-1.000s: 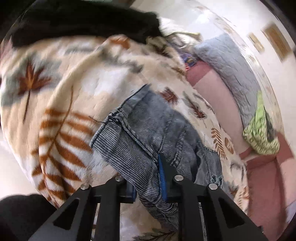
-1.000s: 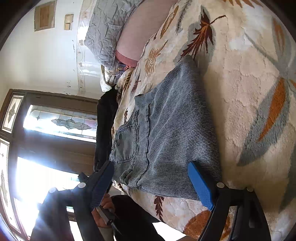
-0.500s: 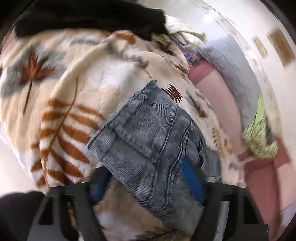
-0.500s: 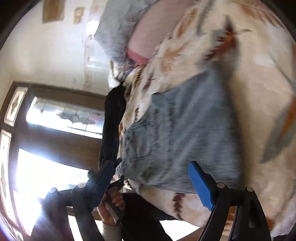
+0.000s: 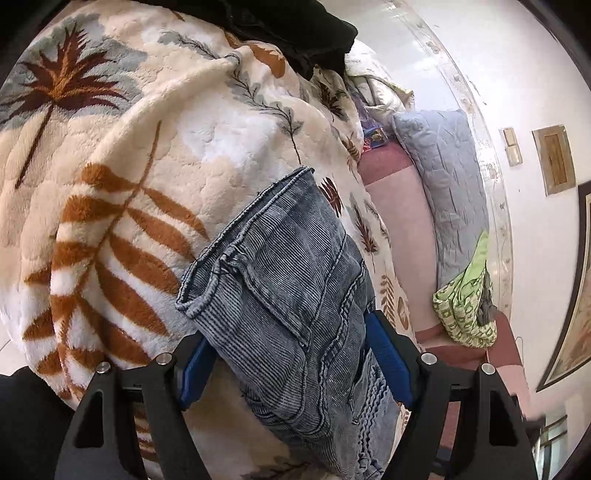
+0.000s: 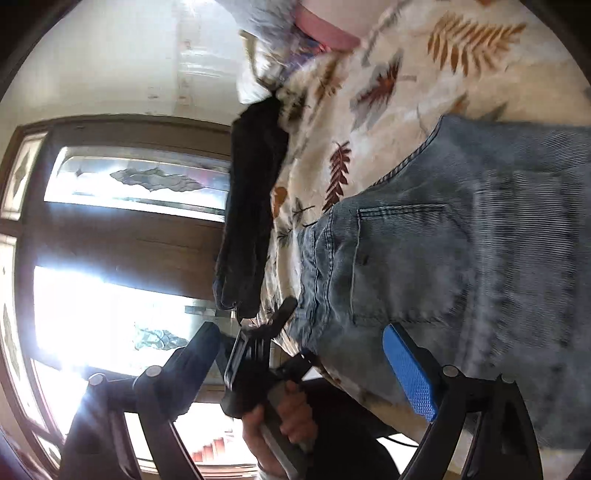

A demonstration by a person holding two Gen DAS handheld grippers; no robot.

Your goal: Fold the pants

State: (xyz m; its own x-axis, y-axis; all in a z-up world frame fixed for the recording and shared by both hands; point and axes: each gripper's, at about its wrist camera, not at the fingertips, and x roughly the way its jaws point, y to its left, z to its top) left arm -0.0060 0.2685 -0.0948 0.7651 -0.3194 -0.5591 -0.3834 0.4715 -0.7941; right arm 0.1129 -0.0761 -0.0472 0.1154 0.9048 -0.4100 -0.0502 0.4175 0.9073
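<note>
Folded pants (image 5: 295, 295) on leaf-print blanket (image 5: 140, 155), left gripper (image 5: 295, 365) spread wide astride them, right gripper (image 6: 306, 354) released

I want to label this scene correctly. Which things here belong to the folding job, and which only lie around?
Job: jeans, left gripper, right gripper.

Lying about: leaf blanket, black garment, grey pillow, green cloth.

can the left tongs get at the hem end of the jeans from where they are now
Probably yes. The left tongs are open with the jeans lying between their blue pads, and the hem end lies just ahead on the leaf blanket with nothing covering it.
</note>
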